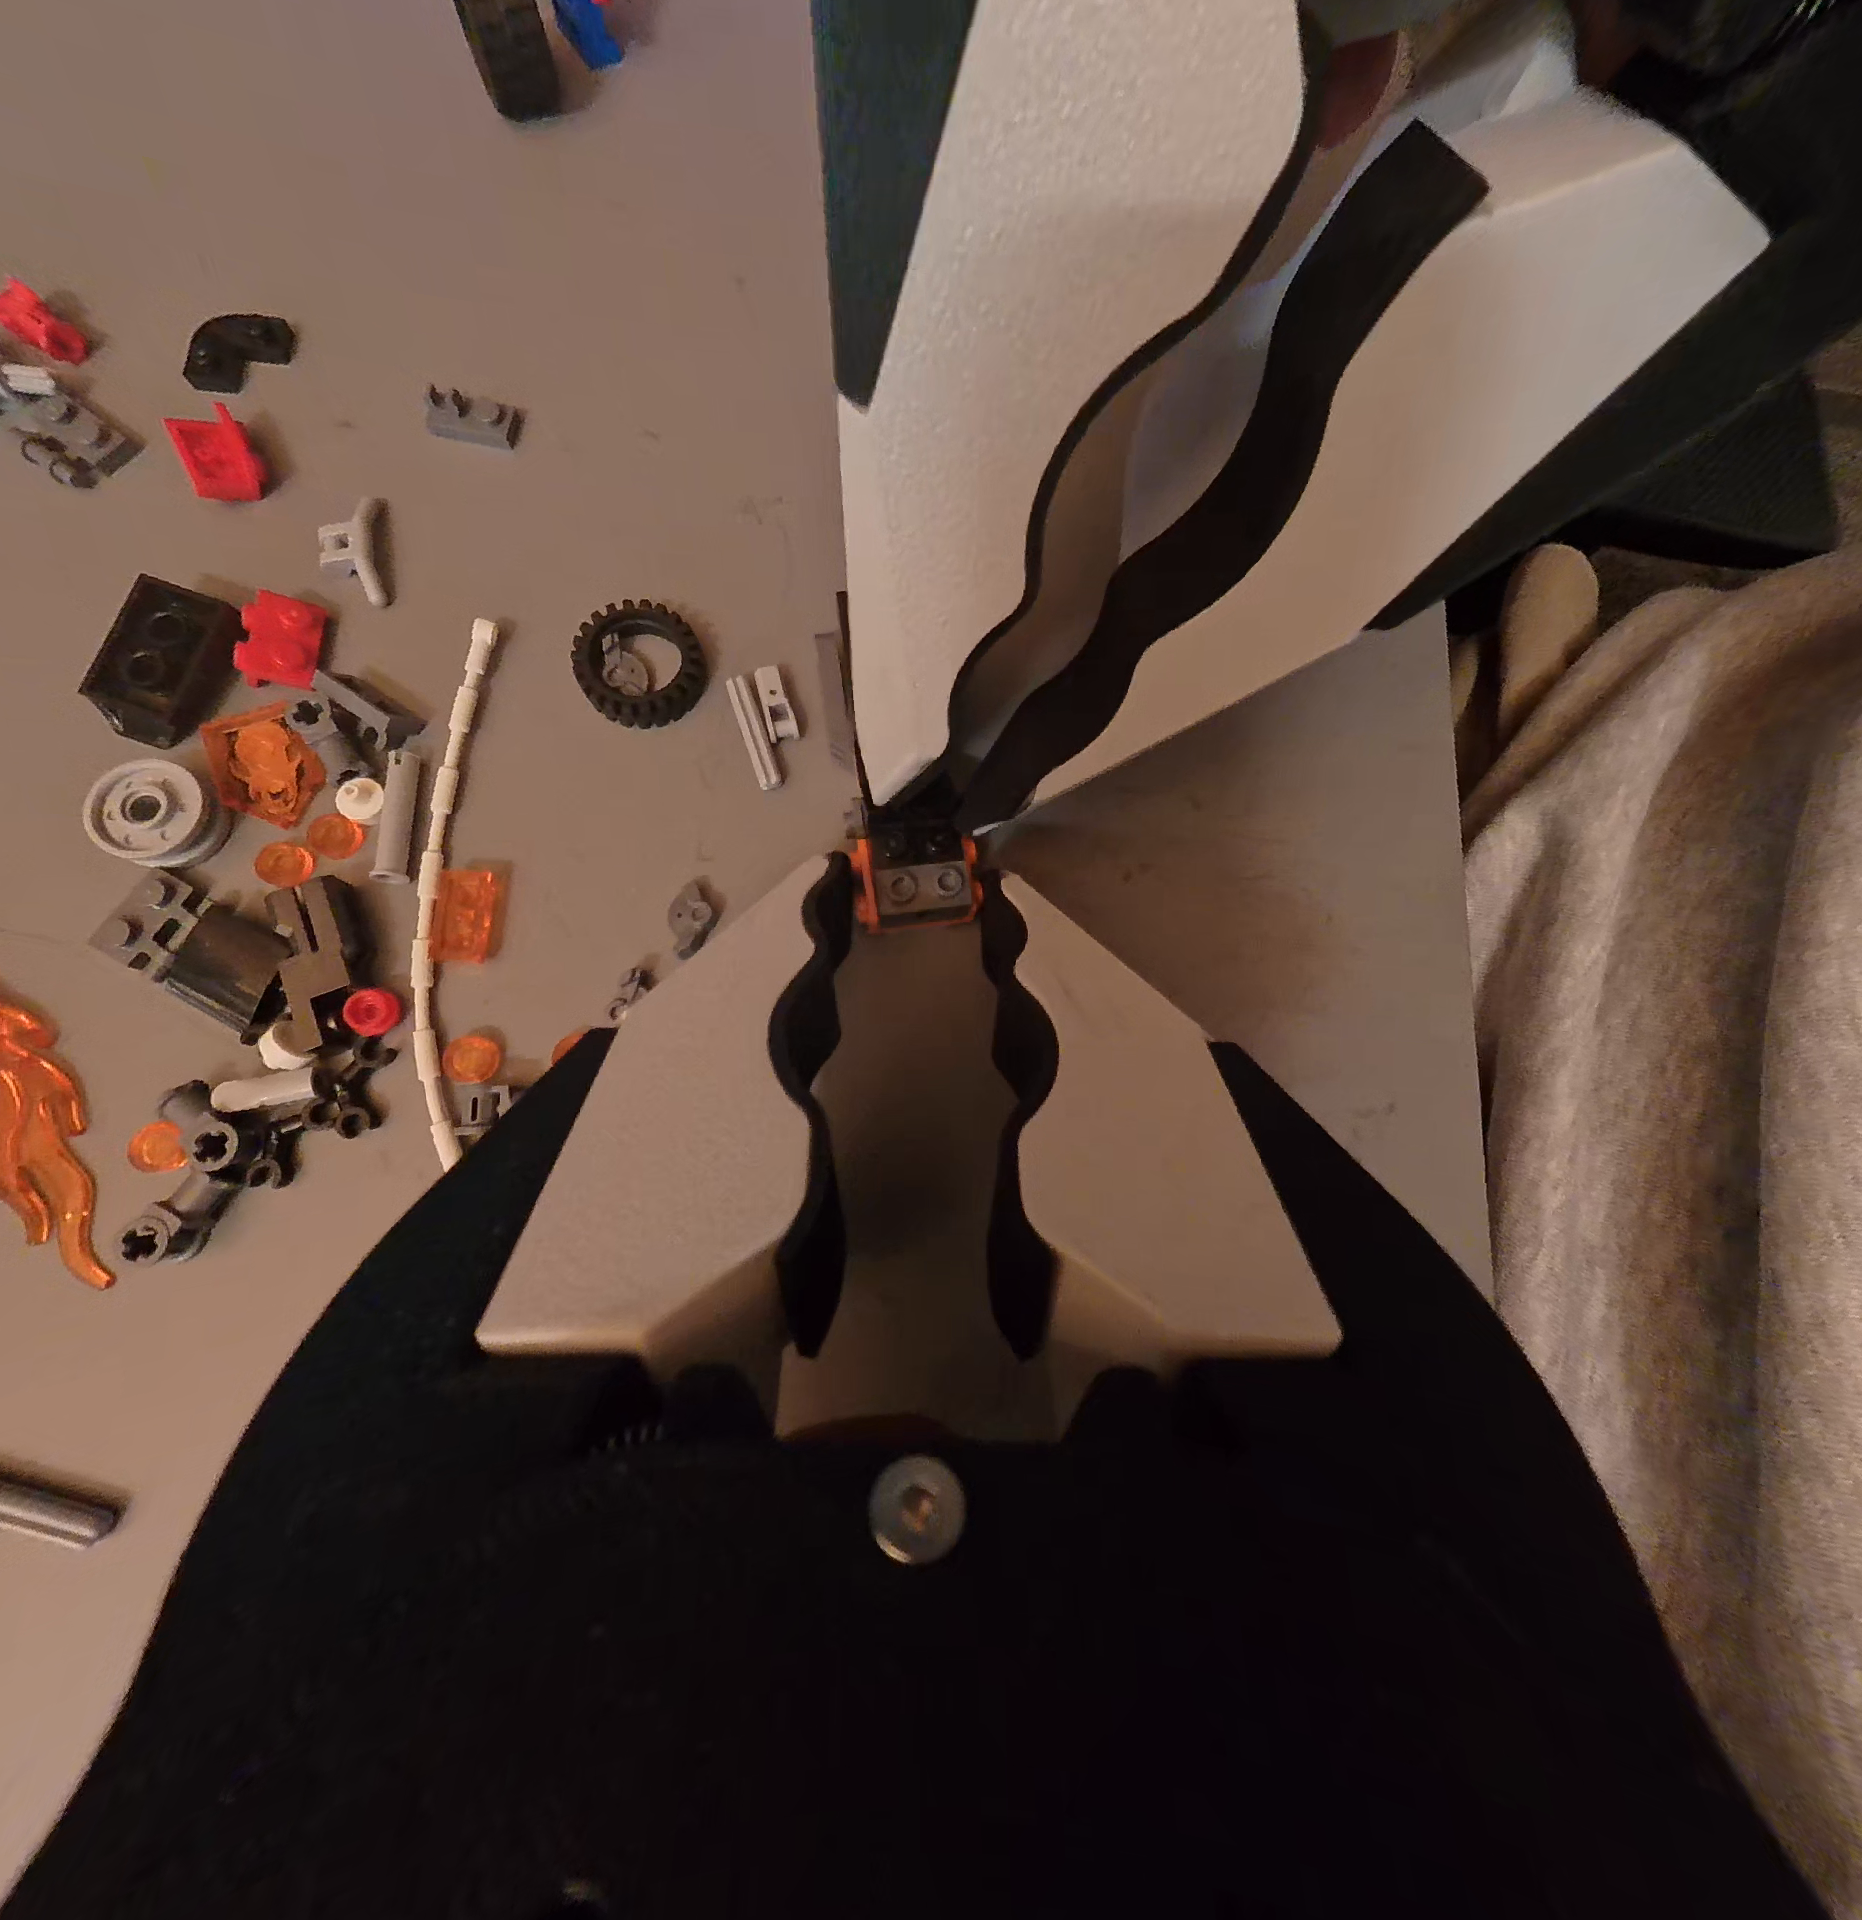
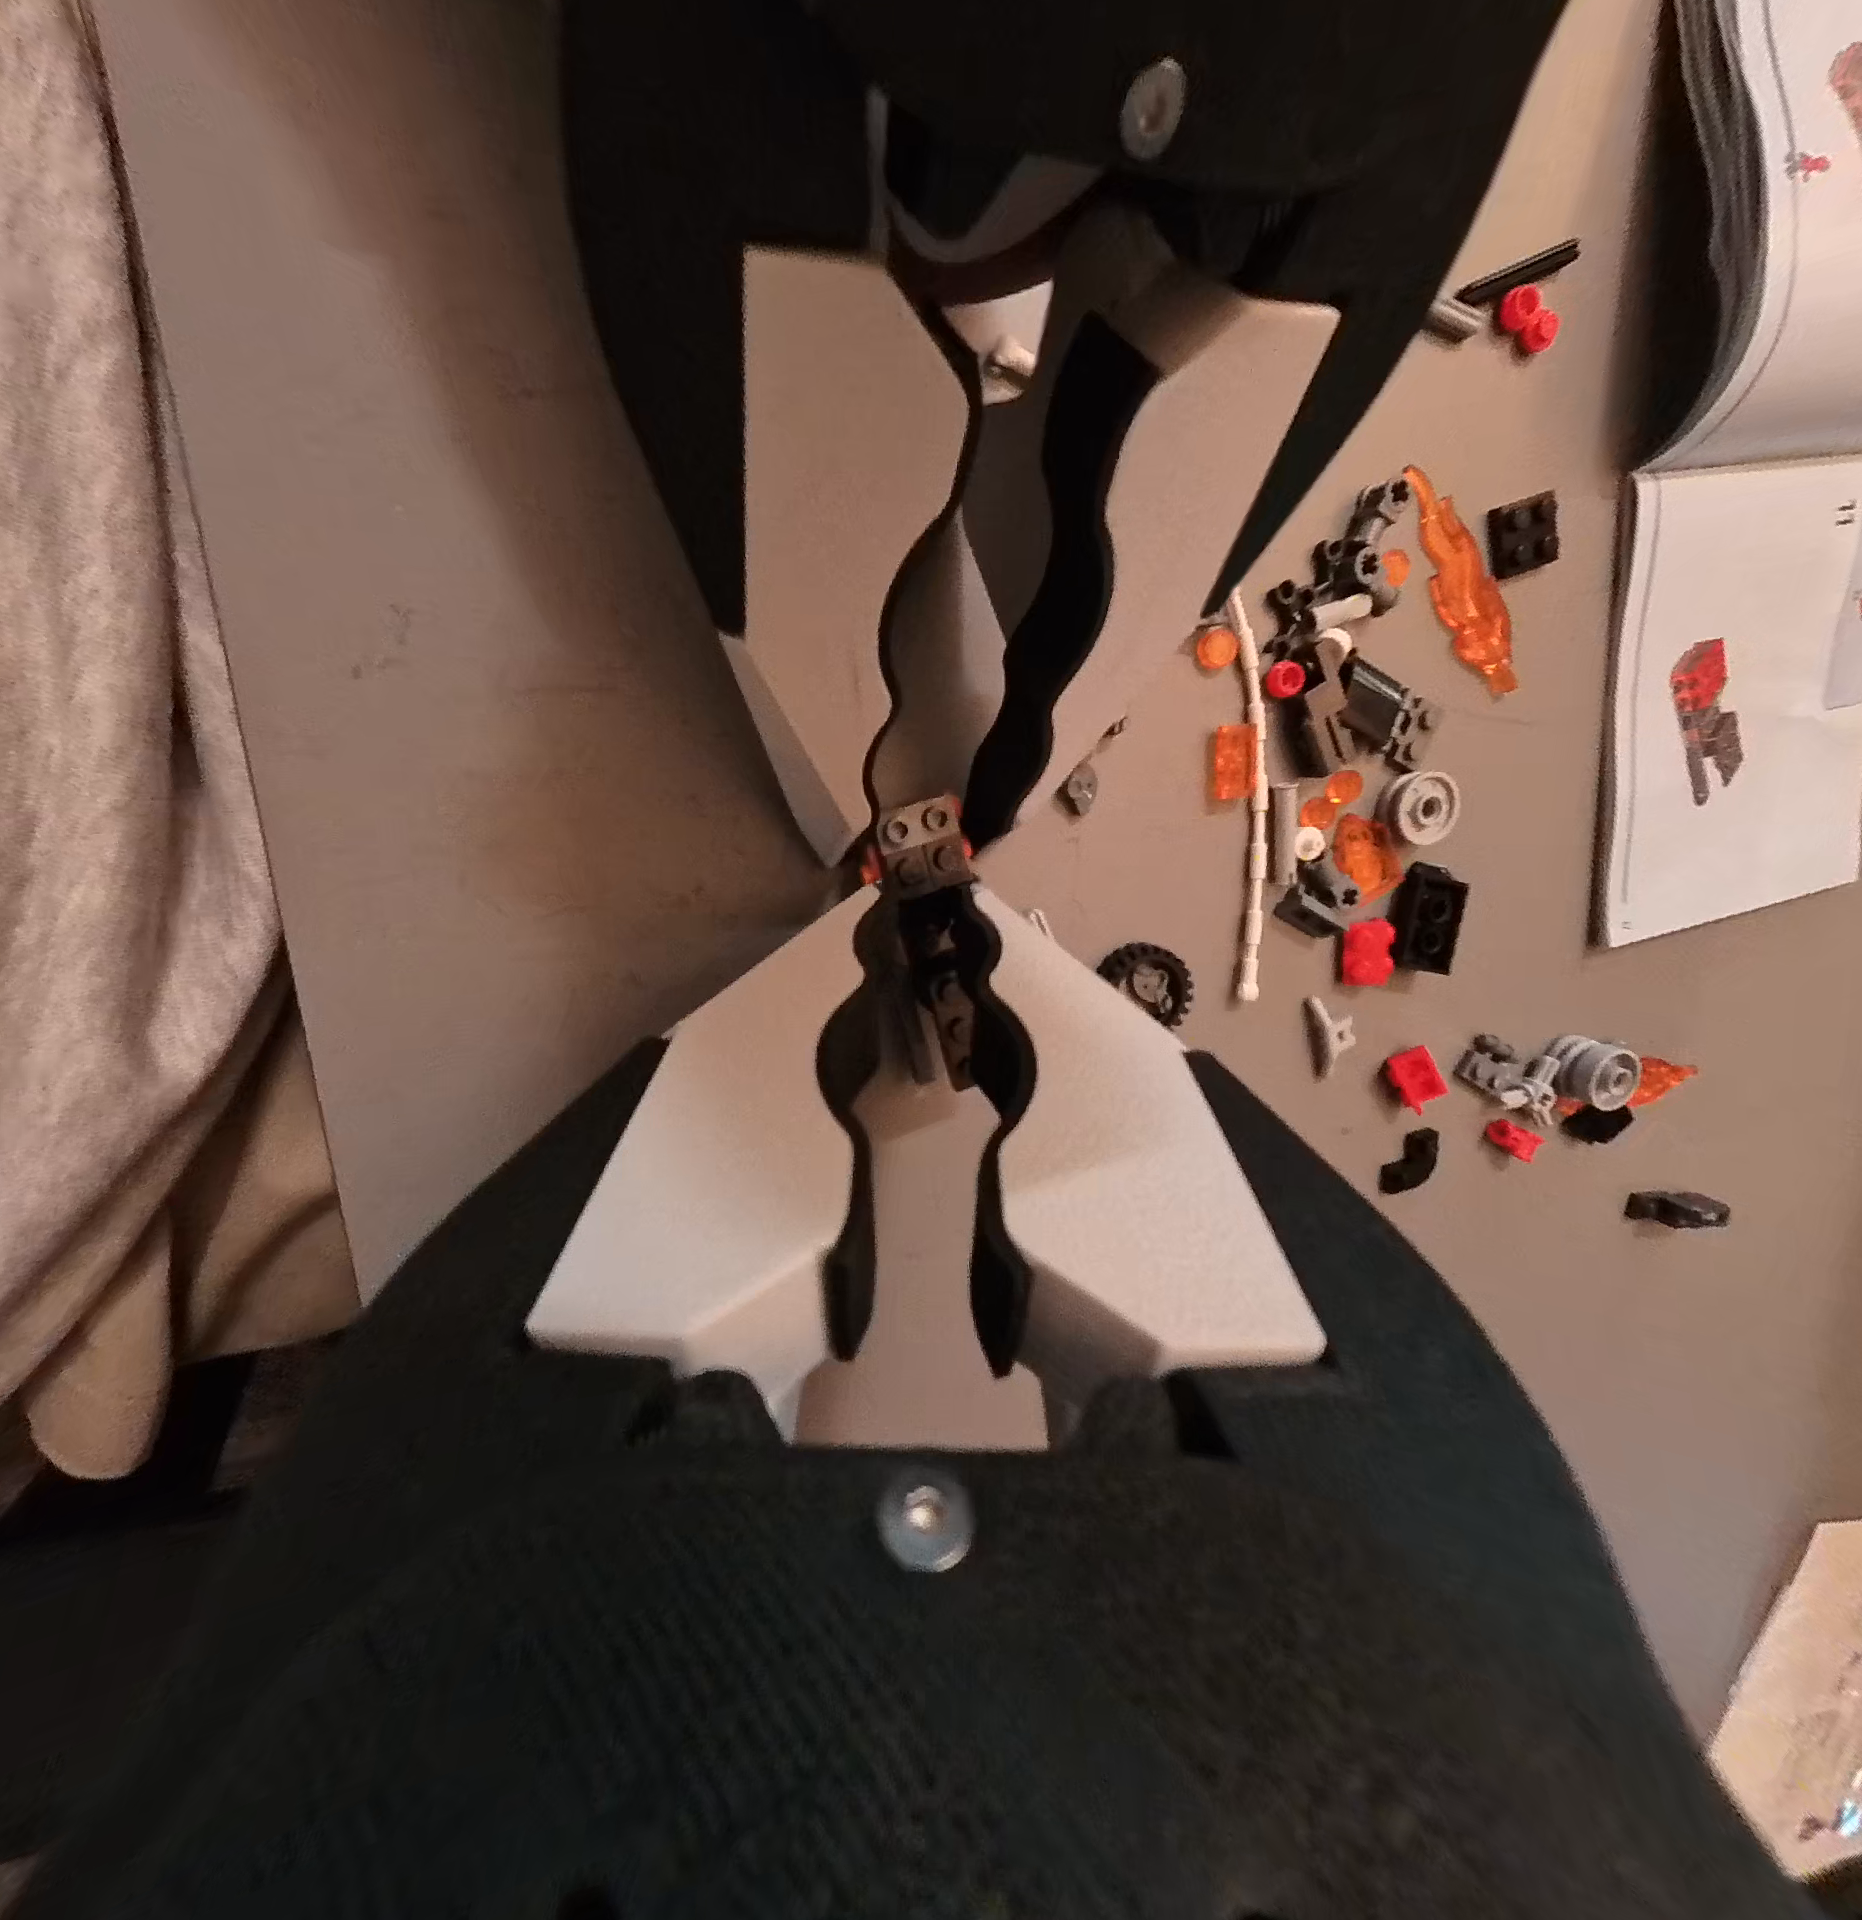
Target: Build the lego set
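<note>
Two grippers met tip to tip over the counter edge.

Nearest in the left wrist view, the left gripper was clamped on a grey-and-orange block; straight ahead, touching it, the right gripper was clamped on a dark strip, its long axis running back along the fingers, as only the right view showed. That view alone caught the booklet beyond the loose pieces on the counter.
</note>
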Demonstrator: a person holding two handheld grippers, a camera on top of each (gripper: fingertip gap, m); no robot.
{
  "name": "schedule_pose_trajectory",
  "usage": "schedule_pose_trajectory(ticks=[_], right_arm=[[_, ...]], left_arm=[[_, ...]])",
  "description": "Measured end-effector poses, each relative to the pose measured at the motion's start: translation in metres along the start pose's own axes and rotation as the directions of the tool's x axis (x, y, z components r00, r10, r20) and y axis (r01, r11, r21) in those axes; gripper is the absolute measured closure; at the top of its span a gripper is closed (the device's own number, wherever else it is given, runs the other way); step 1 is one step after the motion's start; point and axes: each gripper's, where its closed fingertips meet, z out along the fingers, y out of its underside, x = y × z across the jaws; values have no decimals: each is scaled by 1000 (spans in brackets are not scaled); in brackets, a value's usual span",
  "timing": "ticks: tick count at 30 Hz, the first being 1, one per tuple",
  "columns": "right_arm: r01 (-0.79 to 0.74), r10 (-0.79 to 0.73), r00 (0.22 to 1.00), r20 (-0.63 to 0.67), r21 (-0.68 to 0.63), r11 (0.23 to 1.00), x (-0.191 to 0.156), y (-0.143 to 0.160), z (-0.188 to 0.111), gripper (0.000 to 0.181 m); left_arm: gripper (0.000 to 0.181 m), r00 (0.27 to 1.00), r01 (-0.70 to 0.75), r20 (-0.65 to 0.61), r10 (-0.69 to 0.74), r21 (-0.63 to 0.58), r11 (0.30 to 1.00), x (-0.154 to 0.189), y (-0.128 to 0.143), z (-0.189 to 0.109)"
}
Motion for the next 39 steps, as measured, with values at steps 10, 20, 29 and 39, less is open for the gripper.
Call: schedule_pose_trajectory(ticks=[10,20,29,39], right_arm=[[0,-8,993,121,67,998,-2,-2,5,165],[-55,31,974,226,101,993,-5,-2,5,167],[9,-24,988,149,99,995,-3,-5,4,162],[28,-37,984,173,55,998,-3,-8,3,173]], left_arm=[[157,1000,4,-16,-4,-1,1000,1,0,0],[158,999,15,-49,-15,1,1000,4,0,0],[158,999,7,-41,-7,0,1000,4,0,0],[158,999,3,-38,-3,-1,1000,4,0,0]])
